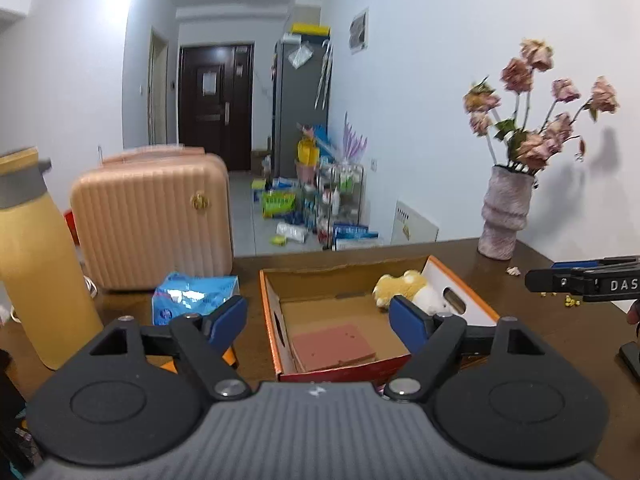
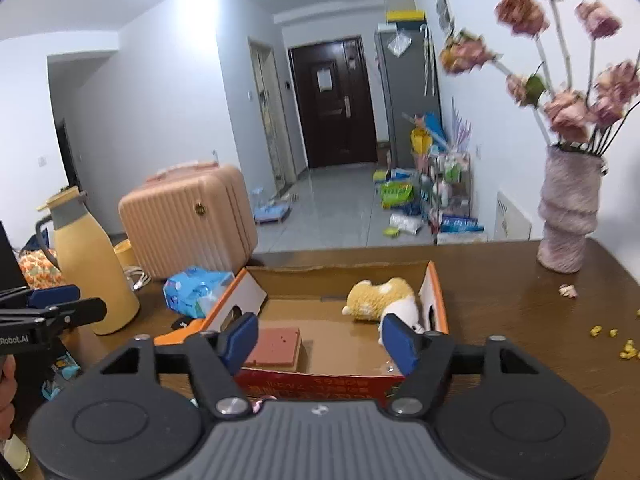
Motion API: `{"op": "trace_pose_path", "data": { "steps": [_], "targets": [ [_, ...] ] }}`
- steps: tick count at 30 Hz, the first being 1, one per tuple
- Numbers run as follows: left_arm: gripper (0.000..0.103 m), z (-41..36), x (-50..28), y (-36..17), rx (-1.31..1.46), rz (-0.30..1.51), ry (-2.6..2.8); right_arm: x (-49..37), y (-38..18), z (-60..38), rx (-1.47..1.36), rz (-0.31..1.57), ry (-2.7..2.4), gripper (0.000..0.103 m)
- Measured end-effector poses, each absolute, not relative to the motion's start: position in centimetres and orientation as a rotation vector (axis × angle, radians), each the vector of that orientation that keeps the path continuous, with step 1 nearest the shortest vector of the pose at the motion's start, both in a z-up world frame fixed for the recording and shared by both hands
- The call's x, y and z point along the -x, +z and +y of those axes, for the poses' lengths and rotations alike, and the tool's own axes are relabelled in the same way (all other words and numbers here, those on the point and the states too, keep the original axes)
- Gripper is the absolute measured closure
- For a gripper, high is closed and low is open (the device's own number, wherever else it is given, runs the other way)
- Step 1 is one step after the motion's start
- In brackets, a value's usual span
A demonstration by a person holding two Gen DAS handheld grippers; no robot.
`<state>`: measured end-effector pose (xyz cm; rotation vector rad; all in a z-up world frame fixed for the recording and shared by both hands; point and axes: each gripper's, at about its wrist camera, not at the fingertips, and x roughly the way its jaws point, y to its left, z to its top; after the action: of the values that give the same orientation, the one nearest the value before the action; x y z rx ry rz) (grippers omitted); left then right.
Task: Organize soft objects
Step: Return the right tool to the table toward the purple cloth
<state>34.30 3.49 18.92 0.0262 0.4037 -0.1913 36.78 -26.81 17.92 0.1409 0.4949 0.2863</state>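
Note:
An open cardboard box with orange and white walls sits on the brown table; it also shows in the right wrist view. Inside lie a yellow and white plush toy at the right end and a flat pink sponge at the near left. My left gripper is open and empty, above the box's near side. My right gripper is open and empty, also above the box's near edge. A blue tissue pack lies left of the box.
A pink ribbed case and a yellow bottle stand at the left. A vase of dried flowers stands at the back right, with crumbs on the table. The other gripper shows at each view's edge.

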Motion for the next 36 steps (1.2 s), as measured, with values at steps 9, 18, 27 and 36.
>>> {"op": "trace_pose_path", "data": {
  "steps": [9,18,27,36],
  "targets": [
    [0.012,2.7,-23.6,13.7,-0.058,0.284,-0.141,-27.4,14.7,-27.6,-0.065,0.331,0.251,0.025],
    [0.006,2.6,-13.2,10.1,-0.017,0.243,-0.167,-17.2,10.3,-27.1,-0.047,0.249,0.239,0.017],
    [0.003,4.0,-7.2,8.2,0.008,0.268,-0.179,-7.8,6.0,-25.5,-0.091,0.267,0.222,0.011],
    [0.003,3.7,-8.5,6.4,0.025,0.335,-0.176,-7.3,4.6,-25.7,-0.090,0.305,0.183,0.010]
  ]
}}
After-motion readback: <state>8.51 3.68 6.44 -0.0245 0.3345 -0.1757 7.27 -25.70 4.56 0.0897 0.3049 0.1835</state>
